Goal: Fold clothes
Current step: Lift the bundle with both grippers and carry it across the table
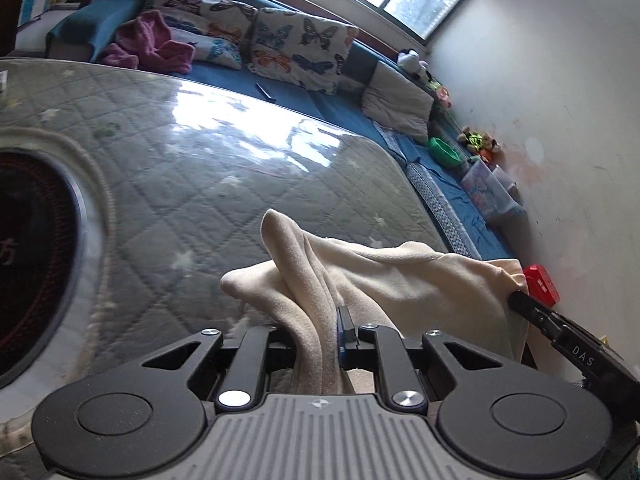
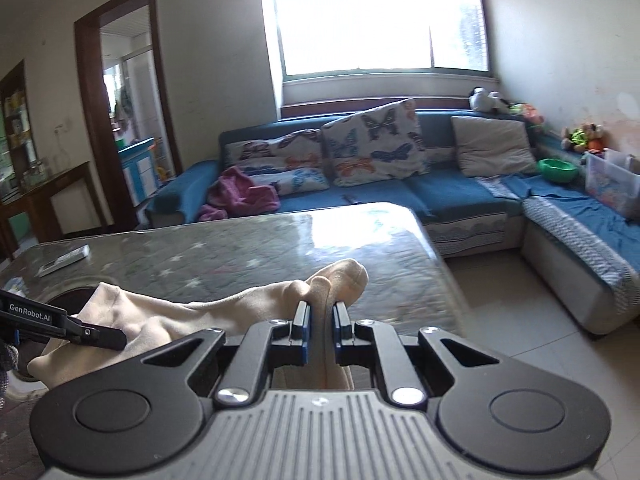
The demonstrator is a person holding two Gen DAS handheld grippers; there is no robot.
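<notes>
— Behind everything runs a blue corner sofa (image 2: 452,192) under a bright window (image 2: 380,20), with butterfly-print cushions (image 2: 372,144) and a crumpled pink garment (image 2: 240,192) on its seat. What is nearer?

— A grey quilted star-print table top under a glossy clear cover (image 1: 208,160). Over its near edge hangs the cream soft-knit garment (image 1: 380,272), stretched between the two grippers.

— How does the garment look?

— Pale cream and fleecy, and bunched into long folds. In the left wrist view one rounded end of it sticks up past the fingers, and the rest spans across to the right. It hangs slack in the middle, with creases running along its length.

— And the left gripper (image 1: 320,320)?

— It points down toward the table, and its jaws are nearly closed on a thick gathered fold of the cream garment. The cloth covers the left finger.

— The right gripper (image 2: 320,312)?

— It tilts down less steeply. Its jaws are pinched narrow on another fold, and a rounded nub of cloth pokes out beyond the blue-edged fingertips (image 2: 301,316). In its own view the left gripper shows at the left edge, gripping the far end.
</notes>
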